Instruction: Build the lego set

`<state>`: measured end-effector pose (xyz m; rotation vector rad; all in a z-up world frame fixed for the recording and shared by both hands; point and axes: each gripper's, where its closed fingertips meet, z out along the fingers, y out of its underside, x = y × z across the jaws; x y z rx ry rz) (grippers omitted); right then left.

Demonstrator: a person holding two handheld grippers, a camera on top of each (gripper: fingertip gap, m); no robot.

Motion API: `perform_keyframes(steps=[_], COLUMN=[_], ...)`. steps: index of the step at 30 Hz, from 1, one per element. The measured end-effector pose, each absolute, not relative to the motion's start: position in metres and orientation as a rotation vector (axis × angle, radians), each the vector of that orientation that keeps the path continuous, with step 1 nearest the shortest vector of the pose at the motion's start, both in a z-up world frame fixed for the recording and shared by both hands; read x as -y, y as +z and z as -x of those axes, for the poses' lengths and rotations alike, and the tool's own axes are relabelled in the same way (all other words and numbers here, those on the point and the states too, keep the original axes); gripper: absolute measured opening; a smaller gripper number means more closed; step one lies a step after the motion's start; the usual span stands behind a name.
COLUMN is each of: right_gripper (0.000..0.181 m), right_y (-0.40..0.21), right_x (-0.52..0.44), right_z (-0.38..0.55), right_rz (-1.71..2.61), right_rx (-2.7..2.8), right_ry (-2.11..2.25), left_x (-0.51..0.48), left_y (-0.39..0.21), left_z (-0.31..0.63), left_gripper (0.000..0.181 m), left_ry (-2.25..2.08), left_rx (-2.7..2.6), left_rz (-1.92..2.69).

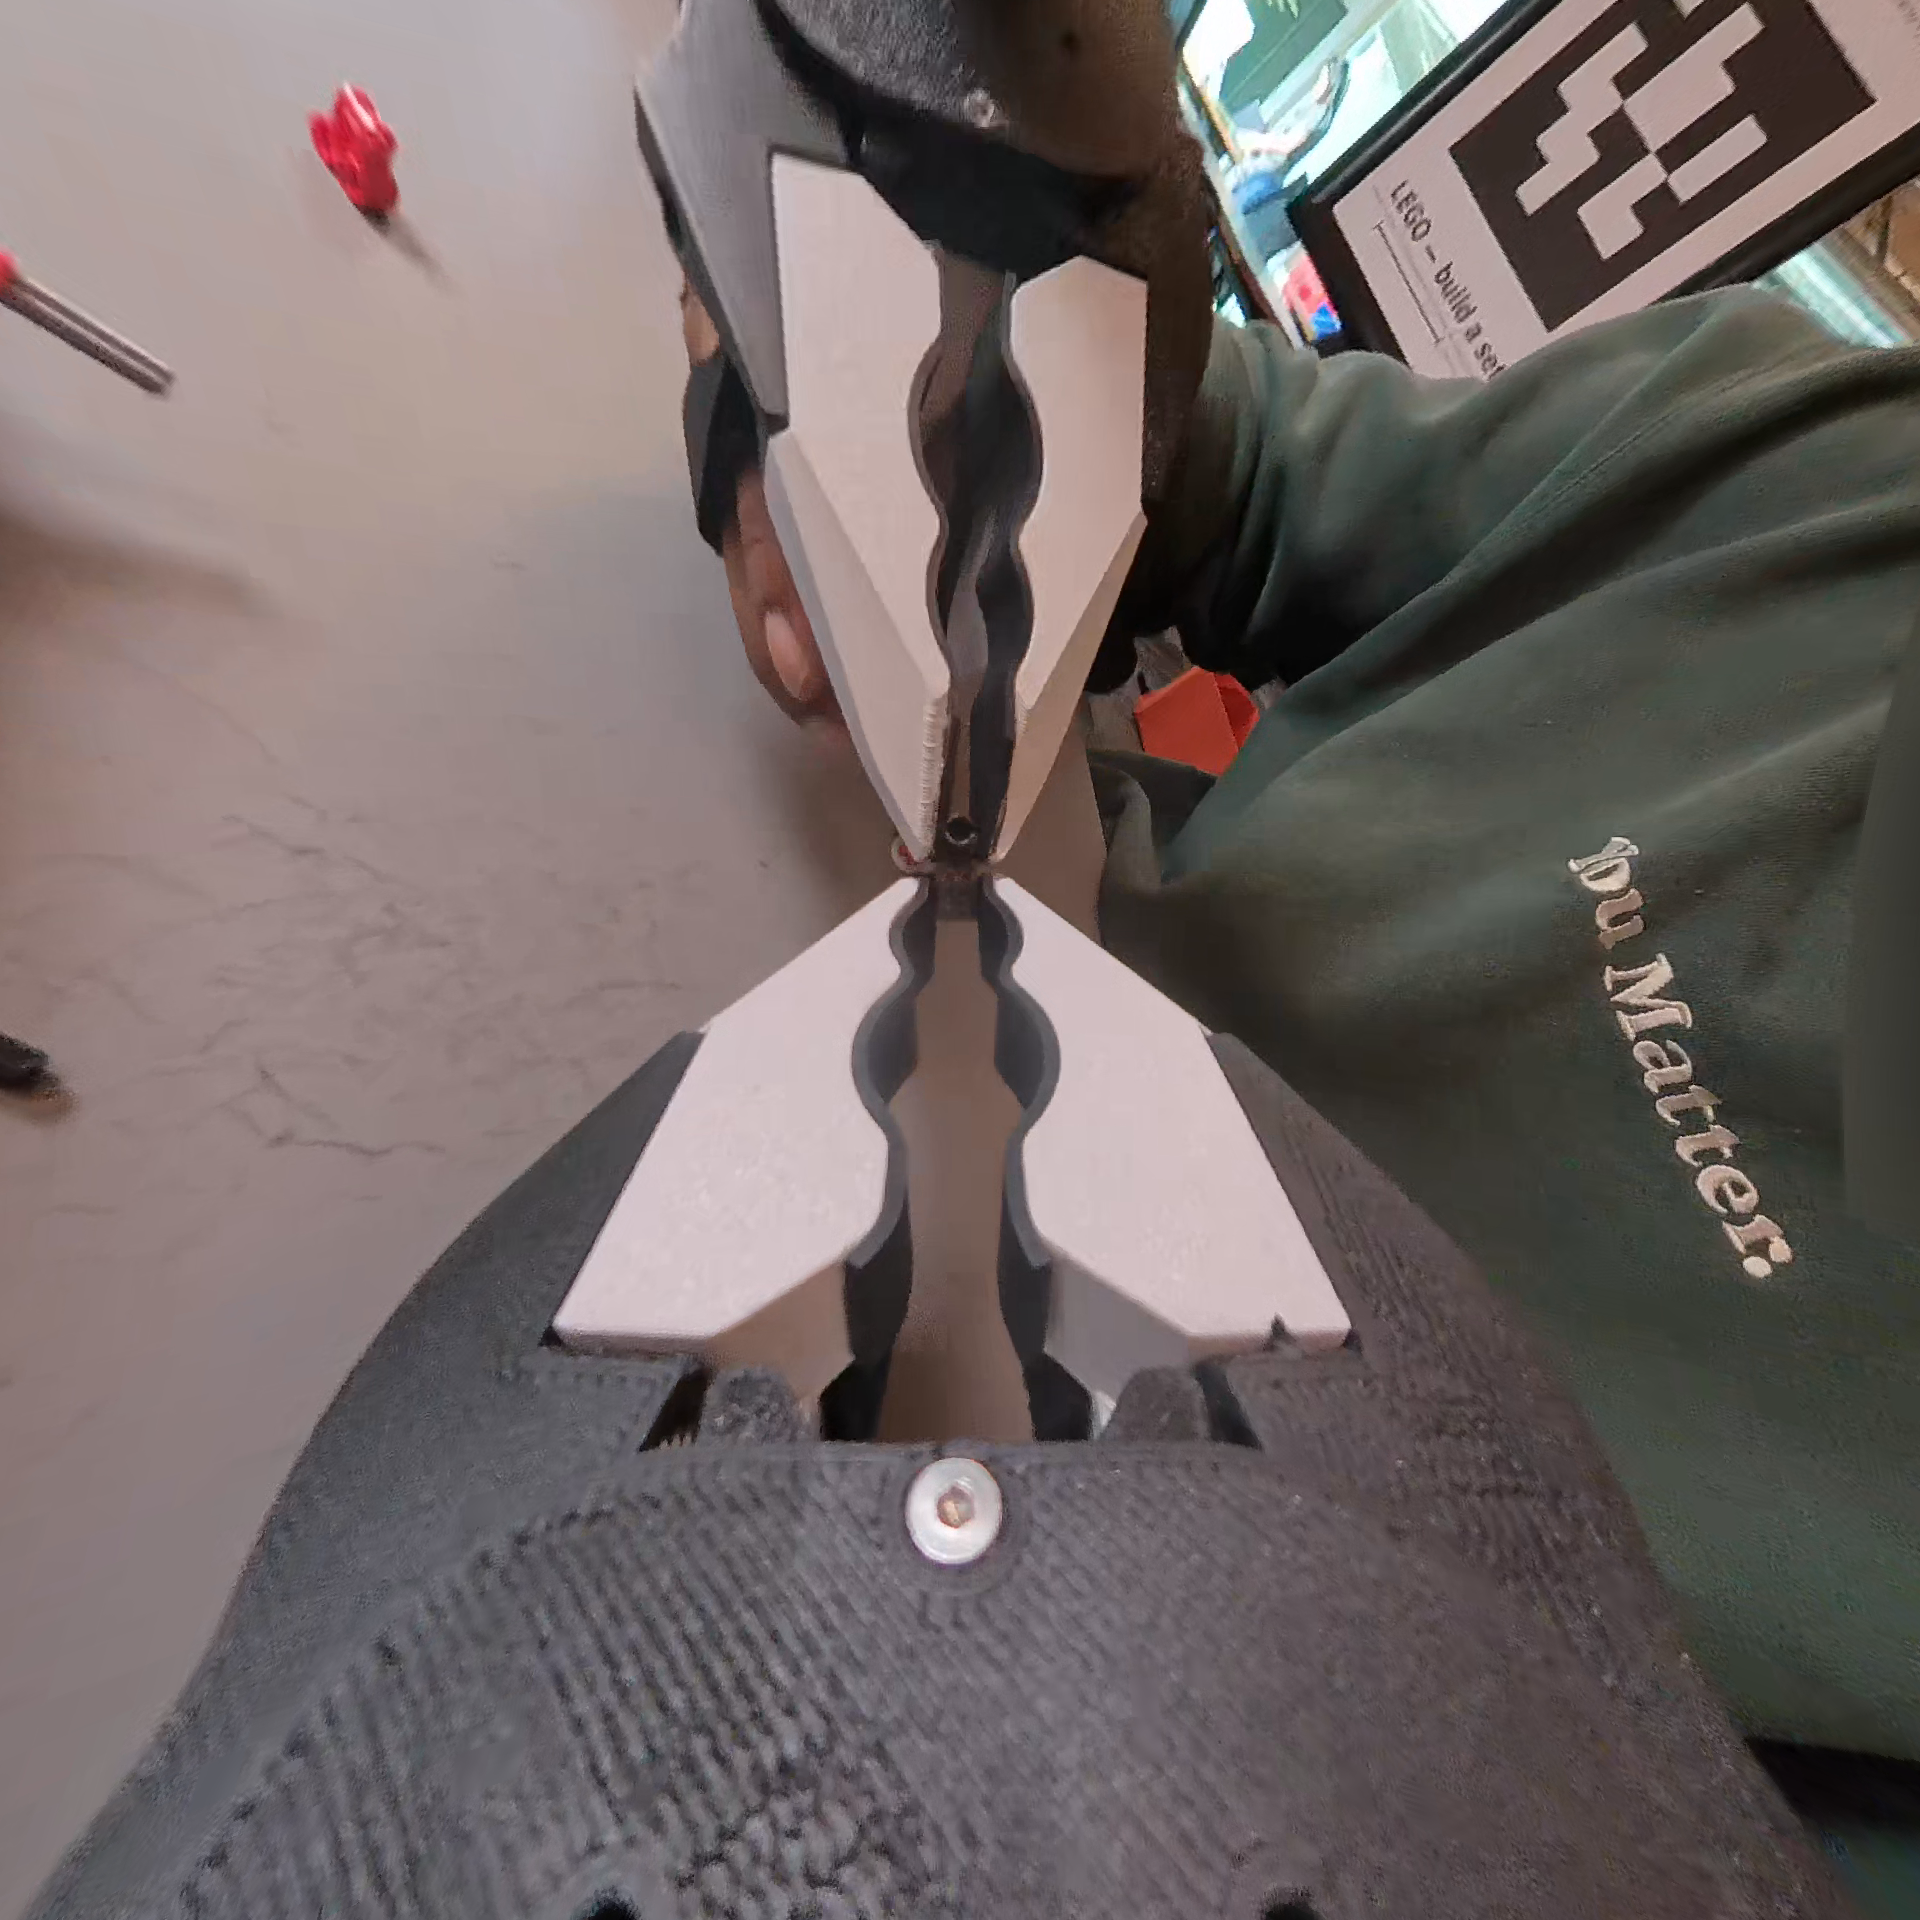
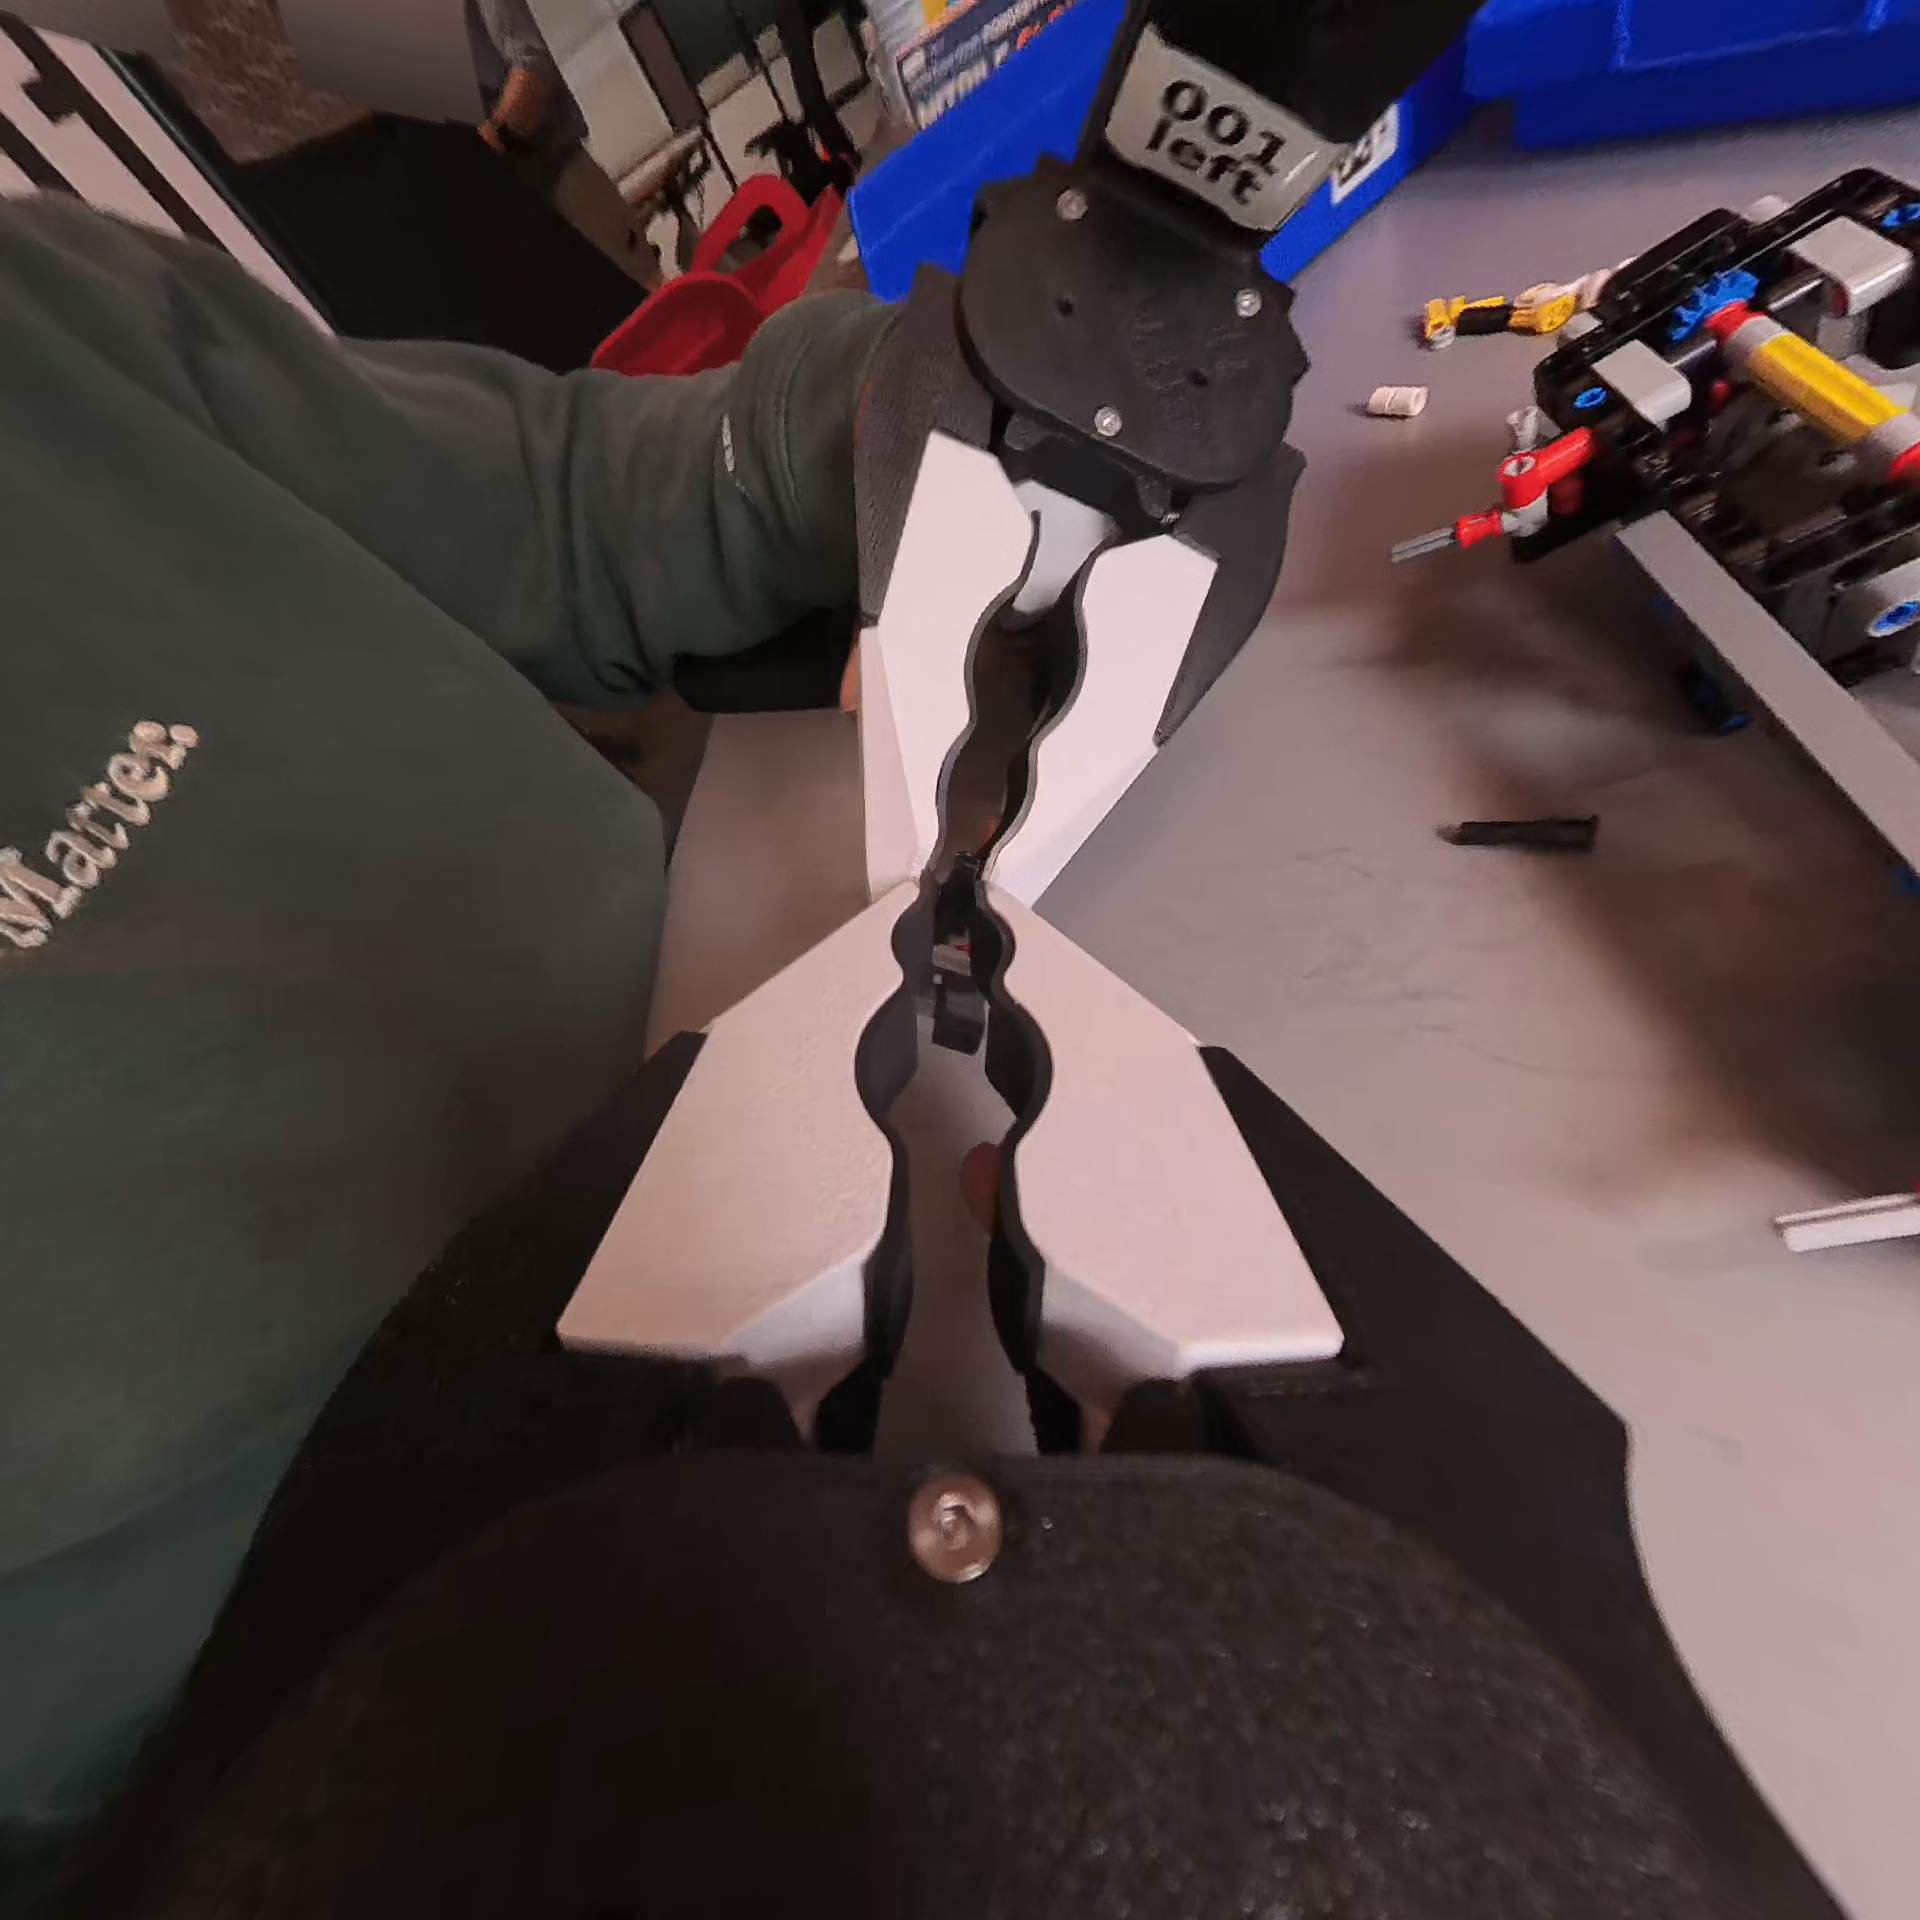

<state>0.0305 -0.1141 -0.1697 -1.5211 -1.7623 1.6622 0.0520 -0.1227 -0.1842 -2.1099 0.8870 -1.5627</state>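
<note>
Both jaws tip-to-tip on black piece

I am holding my left claw and right claw tip to tip, both pinching closed on one small black piece.

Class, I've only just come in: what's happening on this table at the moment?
A person in a green sweatshirt holds two white-fingered grippers tip to tip above the grey table. The right gripper is shut on a small black Lego piece, and the left gripper is closed on its other end. The large black, yellow and red Lego assembly sits untouched nearby, with loose pieces around it.
</note>
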Motion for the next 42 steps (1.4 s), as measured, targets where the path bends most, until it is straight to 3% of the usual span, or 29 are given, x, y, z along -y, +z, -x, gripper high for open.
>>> perform_keyframes(steps=[6,14,42], right_gripper=[0.001,0.001,0.0], right_y=[-0.134,-0.121,-0.124], right_x=[0.081,0.065,0.071], right_z=[-0.022,-0.015,-0.013], right_rz=[1.594,1.554,1.5], right_rx=[1.318,1.097,1.157], right_ry=[1.979,2.007,1.968], left_x=[0.093,0.076,0.084], left_y=[-0.151,-0.136,-0.144], left_z=[-0.037,-0.033,-0.035], left_gripper=[0.011,0.007,0.007], left_ry=[-1.471,-1.447,-1.554], left_rx=[-0.711,-0.561,-0.607], left_rz=[1.886,1.798,1.845])
